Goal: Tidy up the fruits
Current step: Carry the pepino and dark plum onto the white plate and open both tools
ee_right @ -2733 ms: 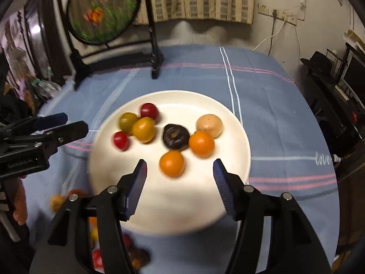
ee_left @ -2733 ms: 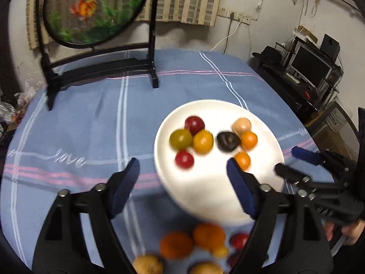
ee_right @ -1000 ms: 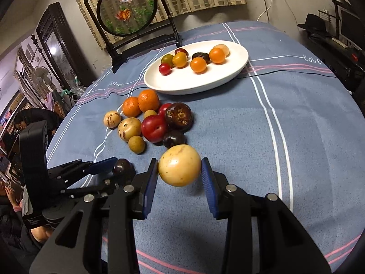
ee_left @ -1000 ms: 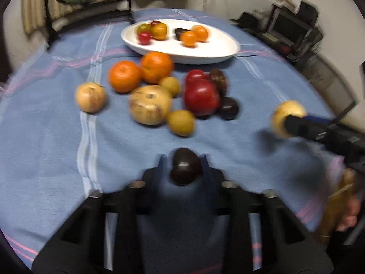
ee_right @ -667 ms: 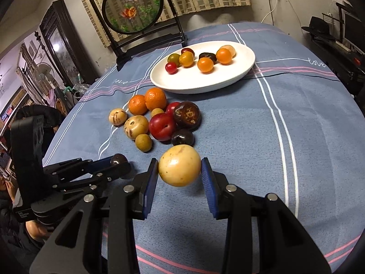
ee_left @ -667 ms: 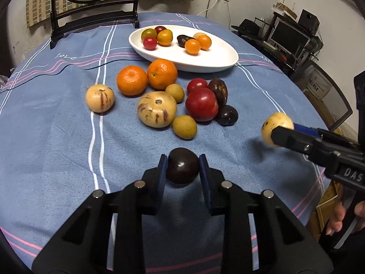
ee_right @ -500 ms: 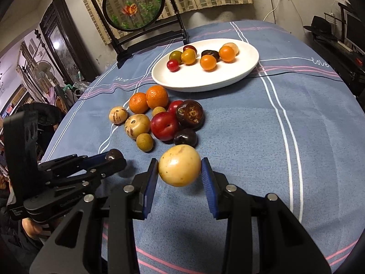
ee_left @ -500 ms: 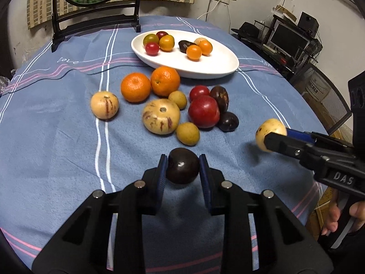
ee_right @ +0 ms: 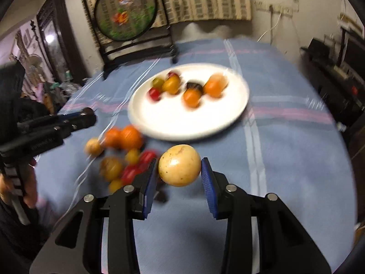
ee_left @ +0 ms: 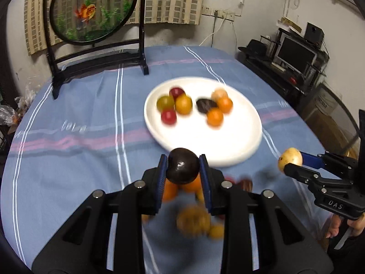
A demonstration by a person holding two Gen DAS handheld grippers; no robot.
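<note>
My left gripper (ee_left: 182, 167) is shut on a dark plum (ee_left: 182, 168) and holds it above the table, just short of the white plate (ee_left: 228, 146). My right gripper (ee_right: 179, 171) is shut on a yellow round fruit (ee_right: 179, 165); it also shows in the left wrist view (ee_left: 290, 159). The plate (ee_right: 182, 123) holds several small fruits: red, green, orange, dark and tan. A loose pile of oranges, red and yellow fruits (ee_right: 123, 150) lies on the cloth in front of the plate, blurred, partly hidden under my left gripper (ee_right: 87, 114).
A round fish-painting screen on a black stand (ee_left: 91, 11) stands at the table's far edge. The blue striped tablecloth (ee_left: 68, 137) covers the round table. A monitor and shelves (ee_left: 296, 52) sit off to the right.
Both grippers have lifted and moved forward toward the plate, each still holding its fruit. The fruit pile now lies beneath and behind the fingertips. The views are motion-blurred.
</note>
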